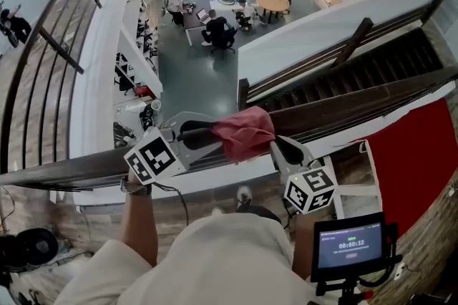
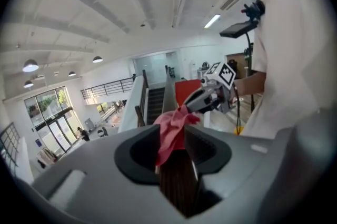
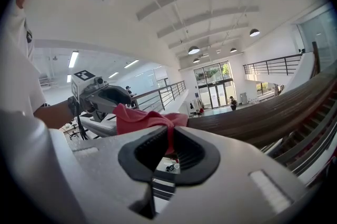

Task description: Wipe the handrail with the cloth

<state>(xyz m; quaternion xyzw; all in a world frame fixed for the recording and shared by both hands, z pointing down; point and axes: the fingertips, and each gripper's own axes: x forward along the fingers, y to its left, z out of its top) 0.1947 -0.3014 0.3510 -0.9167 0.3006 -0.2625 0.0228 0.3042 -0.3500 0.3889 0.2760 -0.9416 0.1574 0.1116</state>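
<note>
A dark wooden handrail [image 1: 372, 99] crosses the head view from lower left to upper right. A red cloth [image 1: 243, 132] is draped over it in the middle. My right gripper [image 1: 275, 144] comes at the cloth from the right and is shut on its bunched edge [image 3: 169, 136]. My left gripper [image 1: 211, 135] sits at the cloth's left side. Its jaws stand apart, straddling the rail [image 2: 178, 186], and a hanging end of the cloth [image 2: 169, 139] lies loose between them. Each gripper view shows the other gripper: right gripper [image 2: 196, 107], left gripper [image 3: 113, 101].
Beyond the rail is a deep drop to a lower floor with people at tables [image 1: 218, 21]. A staircase [image 1: 358, 74] runs along the right, a curved metal railing [image 1: 64, 46] along the left. A small screen [image 1: 349, 245] and a red panel [image 1: 415, 160] are close at the lower right.
</note>
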